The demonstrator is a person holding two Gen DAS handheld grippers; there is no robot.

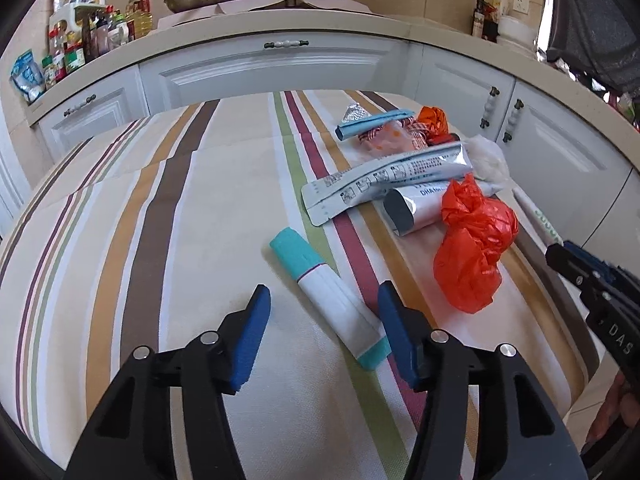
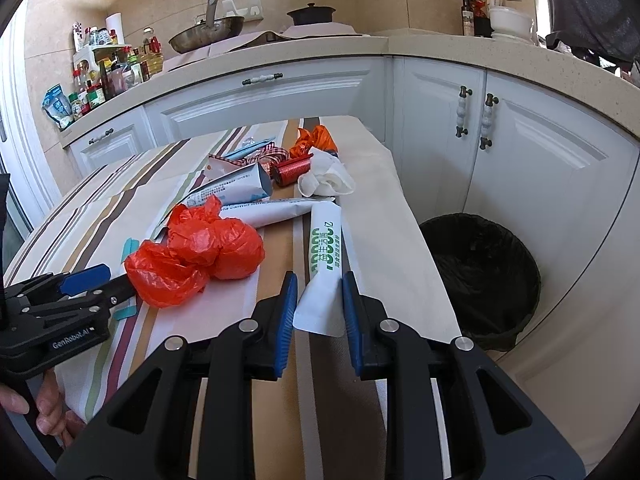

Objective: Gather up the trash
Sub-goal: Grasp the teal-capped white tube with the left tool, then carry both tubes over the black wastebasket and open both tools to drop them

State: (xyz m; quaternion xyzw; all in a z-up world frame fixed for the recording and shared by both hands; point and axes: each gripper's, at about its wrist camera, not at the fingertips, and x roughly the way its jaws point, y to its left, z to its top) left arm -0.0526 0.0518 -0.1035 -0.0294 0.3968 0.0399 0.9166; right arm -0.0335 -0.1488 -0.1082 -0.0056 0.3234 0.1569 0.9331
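My left gripper (image 1: 324, 300) is open around a white and teal tube (image 1: 329, 296) lying on the striped tablecloth (image 1: 180, 220). My right gripper (image 2: 319, 282) is open, its blue pads on either side of a white sachet with green print (image 2: 324, 256), not clearly touching it. A crumpled red plastic bag (image 1: 472, 248) lies between the two grippers; it also shows in the right wrist view (image 2: 196, 256). Behind it lie silver-white tubes (image 1: 384, 184), a blue stick pack (image 1: 372, 122), orange foil (image 1: 434, 120), a red roll (image 2: 294, 170) and white tissue (image 2: 328, 180).
A black-lined trash bin (image 2: 480, 276) stands on the floor right of the table, below white cabinets (image 2: 500, 152). The counter (image 1: 260, 24) behind holds a wok, a black pot and several bottles. The table's right edge (image 2: 416, 248) is close to the sachet.
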